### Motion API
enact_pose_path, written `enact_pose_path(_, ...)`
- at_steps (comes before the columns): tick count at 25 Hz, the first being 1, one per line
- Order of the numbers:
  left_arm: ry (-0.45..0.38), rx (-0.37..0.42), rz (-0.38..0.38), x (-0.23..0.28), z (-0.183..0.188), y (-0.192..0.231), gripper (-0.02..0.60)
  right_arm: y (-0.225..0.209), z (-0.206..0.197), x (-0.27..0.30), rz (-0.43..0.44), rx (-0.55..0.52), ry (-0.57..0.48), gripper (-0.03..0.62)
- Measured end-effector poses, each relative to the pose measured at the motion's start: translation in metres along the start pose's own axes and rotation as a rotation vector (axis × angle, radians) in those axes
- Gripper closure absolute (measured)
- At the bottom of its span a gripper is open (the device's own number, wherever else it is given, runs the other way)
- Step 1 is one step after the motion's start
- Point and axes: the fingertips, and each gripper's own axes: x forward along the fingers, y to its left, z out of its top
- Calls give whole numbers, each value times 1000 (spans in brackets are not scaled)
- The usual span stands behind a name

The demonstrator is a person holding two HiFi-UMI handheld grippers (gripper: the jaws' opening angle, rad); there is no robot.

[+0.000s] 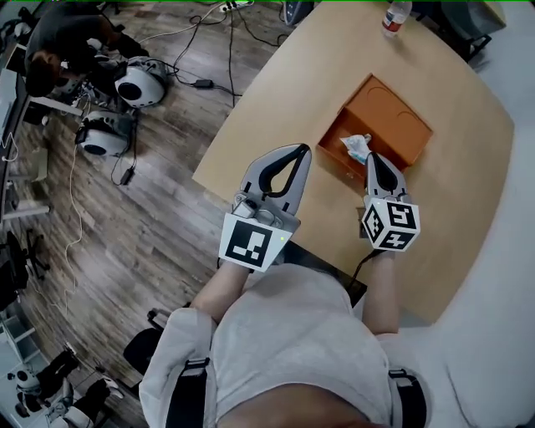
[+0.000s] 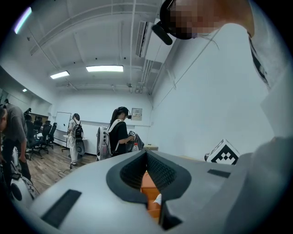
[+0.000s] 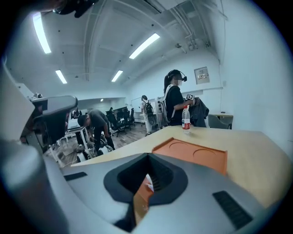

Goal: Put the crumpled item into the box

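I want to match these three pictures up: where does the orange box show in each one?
Head view: the orange box lies open, upper right of centre.
Left gripper view: only a sliver of the box shows, low centre.
Right gripper view: its lid sits just right of centre.
Shared landmark: the water bottle, seen in all three.

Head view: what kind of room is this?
Probably a robotics lab or workshop: white rounded machines and cables lie on the wooden floor, and people wearing backpacks stand near a whiteboard.
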Motion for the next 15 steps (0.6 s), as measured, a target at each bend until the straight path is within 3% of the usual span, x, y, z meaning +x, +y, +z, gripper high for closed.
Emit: enact_pose_path(15, -63, -8, -250, -26, 30, -3, 568, 40, 42, -78, -228, 80, -180, 583)
